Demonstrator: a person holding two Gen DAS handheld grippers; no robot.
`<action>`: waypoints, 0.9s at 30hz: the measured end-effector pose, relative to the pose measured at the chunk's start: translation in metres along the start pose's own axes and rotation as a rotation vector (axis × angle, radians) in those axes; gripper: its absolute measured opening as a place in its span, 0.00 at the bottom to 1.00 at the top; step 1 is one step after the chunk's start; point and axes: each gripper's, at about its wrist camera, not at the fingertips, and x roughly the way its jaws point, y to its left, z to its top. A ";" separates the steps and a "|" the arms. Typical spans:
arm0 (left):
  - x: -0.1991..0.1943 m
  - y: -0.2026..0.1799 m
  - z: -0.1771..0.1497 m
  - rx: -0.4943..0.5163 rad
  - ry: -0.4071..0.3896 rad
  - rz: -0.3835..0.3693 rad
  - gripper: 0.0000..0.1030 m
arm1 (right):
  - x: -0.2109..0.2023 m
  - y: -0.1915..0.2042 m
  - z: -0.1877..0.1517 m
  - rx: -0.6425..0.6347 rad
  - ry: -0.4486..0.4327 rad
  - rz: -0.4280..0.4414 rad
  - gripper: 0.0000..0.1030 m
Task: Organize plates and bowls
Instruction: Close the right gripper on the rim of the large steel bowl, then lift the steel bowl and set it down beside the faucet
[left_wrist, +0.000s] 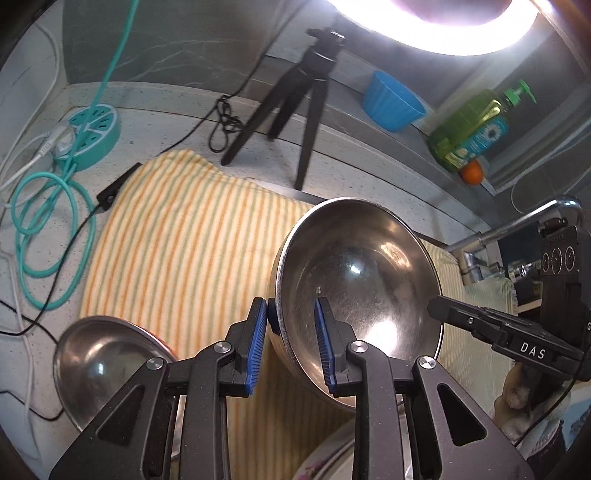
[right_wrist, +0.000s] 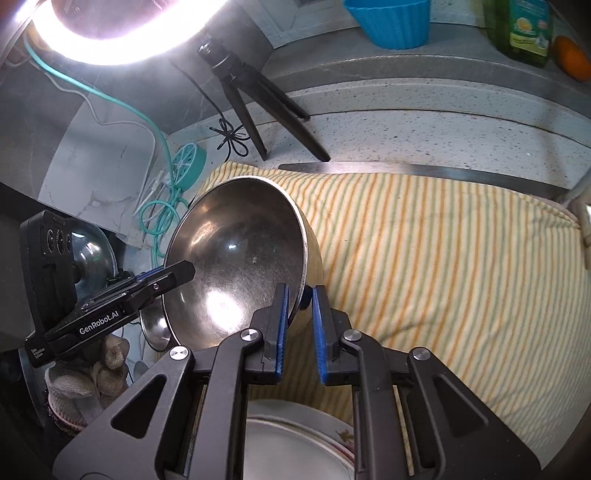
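Now both the left gripper (left_wrist: 290, 325) and right gripper (right_wrist: 299, 314) pinch opposite rims of the steel bowl (left_wrist: 354, 280), held tilted above the striped towel (left_wrist: 177, 229). Seemingly thin rim holds could slip, dropping it onto the plates (right_wrist: 295, 446) below.

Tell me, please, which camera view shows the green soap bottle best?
The left wrist view: the green soap bottle appears whole on the ledge, pump, label and all, with an orange at its base. The right wrist view catches only its lower body, cut off by the top edge.

Home kitchen: speckled stone counter (right_wrist: 424, 125), chrome sink tap (left_wrist: 517, 225), green dish-soap pump bottle (left_wrist: 472, 129), striped drying towel (right_wrist: 443, 258).
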 end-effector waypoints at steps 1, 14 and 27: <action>0.000 -0.006 -0.002 0.007 0.002 -0.008 0.24 | -0.006 -0.004 -0.002 0.004 -0.005 -0.003 0.13; 0.021 -0.079 -0.028 0.109 0.056 -0.090 0.24 | -0.064 -0.065 -0.041 0.081 -0.053 -0.054 0.13; 0.046 -0.128 -0.053 0.175 0.118 -0.133 0.24 | -0.088 -0.121 -0.076 0.177 -0.067 -0.100 0.13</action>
